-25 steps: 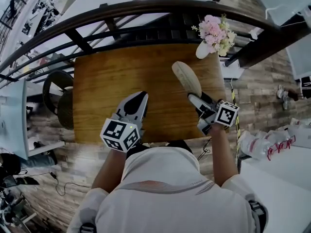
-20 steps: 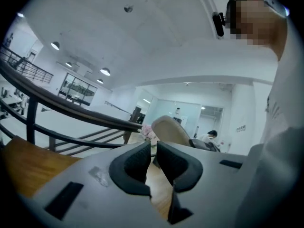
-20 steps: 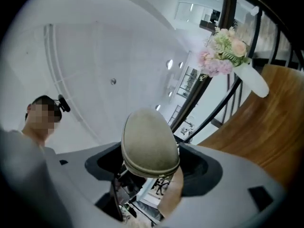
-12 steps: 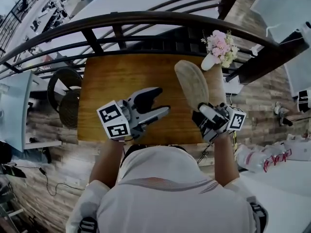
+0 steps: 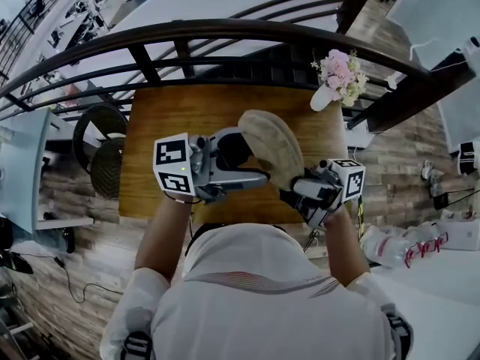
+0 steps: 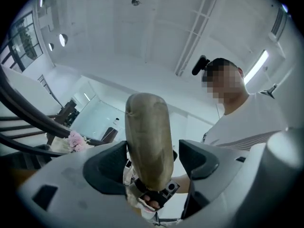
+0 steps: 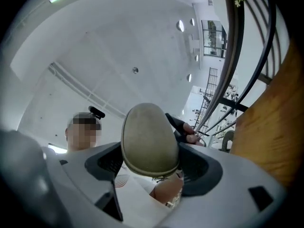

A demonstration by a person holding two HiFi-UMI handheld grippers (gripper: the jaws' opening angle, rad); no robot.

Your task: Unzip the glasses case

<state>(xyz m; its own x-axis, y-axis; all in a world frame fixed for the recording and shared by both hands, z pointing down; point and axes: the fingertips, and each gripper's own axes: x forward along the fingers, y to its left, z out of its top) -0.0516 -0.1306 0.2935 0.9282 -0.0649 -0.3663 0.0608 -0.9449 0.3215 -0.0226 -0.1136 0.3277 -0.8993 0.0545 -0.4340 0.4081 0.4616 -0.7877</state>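
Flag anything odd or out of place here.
Nothing spilled or damaged. The glasses case is off the table, clamped in the right gripper; the left gripper's jaws, just opened, straddle it without gripping.

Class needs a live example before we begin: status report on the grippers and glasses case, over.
Right gripper clamped on glasses case, held above table. Left gripper: fingers just opened, case end between them, ungripped. Case looks closed. Pink flowers clear.
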